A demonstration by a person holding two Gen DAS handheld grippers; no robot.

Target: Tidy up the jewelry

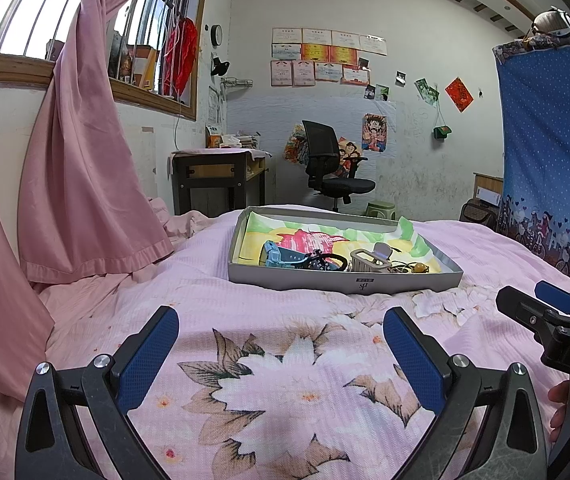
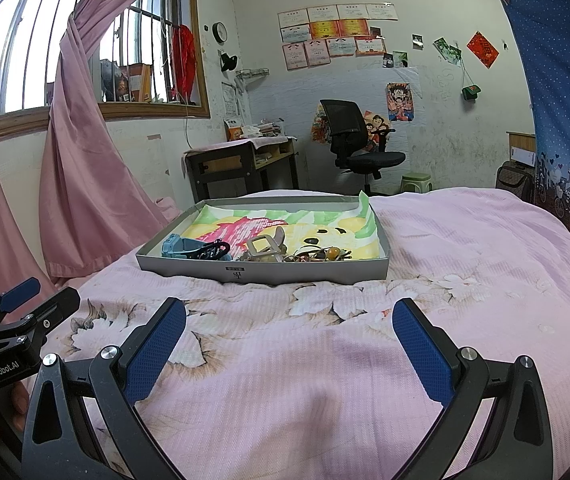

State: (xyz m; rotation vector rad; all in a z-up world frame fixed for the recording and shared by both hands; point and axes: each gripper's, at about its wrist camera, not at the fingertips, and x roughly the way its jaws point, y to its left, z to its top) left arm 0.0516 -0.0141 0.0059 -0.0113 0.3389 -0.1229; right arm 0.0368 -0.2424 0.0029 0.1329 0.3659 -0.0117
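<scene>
A shallow grey box [image 1: 341, 282] [image 2: 261, 272] lined with a colourful drawing sits on the pink floral bedspread [image 1: 285, 380] [image 2: 325, 360]. Along its near wall lie a blue watch [image 1: 275, 257] [image 2: 177, 247], a black bracelet [image 1: 321, 261] [image 2: 215, 250], a beige hair clip [image 1: 369, 260] [image 2: 263, 246] and amber beaded pieces [image 1: 415, 268] [image 2: 325, 255]. My left gripper [image 1: 281, 322] is open and empty, low over the bed, short of the box. My right gripper [image 2: 289, 312] is open and empty, beside it on the right, also short of the box.
A pink curtain [image 1: 85, 168] hangs at the left by the window. A blue wardrobe cover [image 1: 553, 140] stands at the right. Beyond the bed are a desk [image 1: 217, 176], a black office chair [image 1: 333, 168] and a green stool [image 2: 416, 182].
</scene>
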